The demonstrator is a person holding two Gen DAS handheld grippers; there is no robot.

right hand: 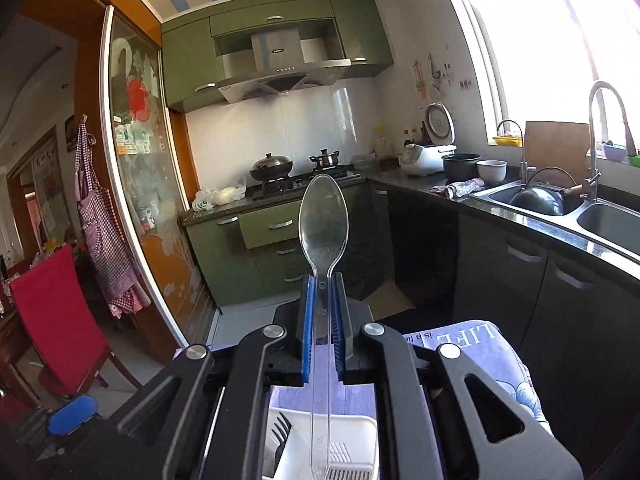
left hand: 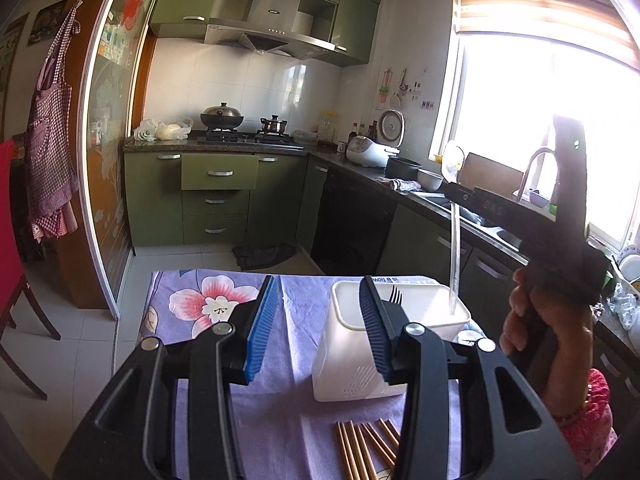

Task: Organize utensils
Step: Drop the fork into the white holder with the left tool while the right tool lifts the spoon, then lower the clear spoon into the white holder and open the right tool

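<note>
My right gripper is shut on a clear plastic spoon, bowl up, handle end hanging into the white utensil holder. A black fork stands in the holder. In the left wrist view the right gripper holds the spoon upright above the holder, where the fork also shows. My left gripper is open and empty, just in front of the holder. Several brown chopsticks lie on the purple floral tablecloth below it.
Green kitchen cabinets with one drawer pulled out stand ahead. A counter with a sink, a rice cooker and pots runs along the right. A red chair stands at the left.
</note>
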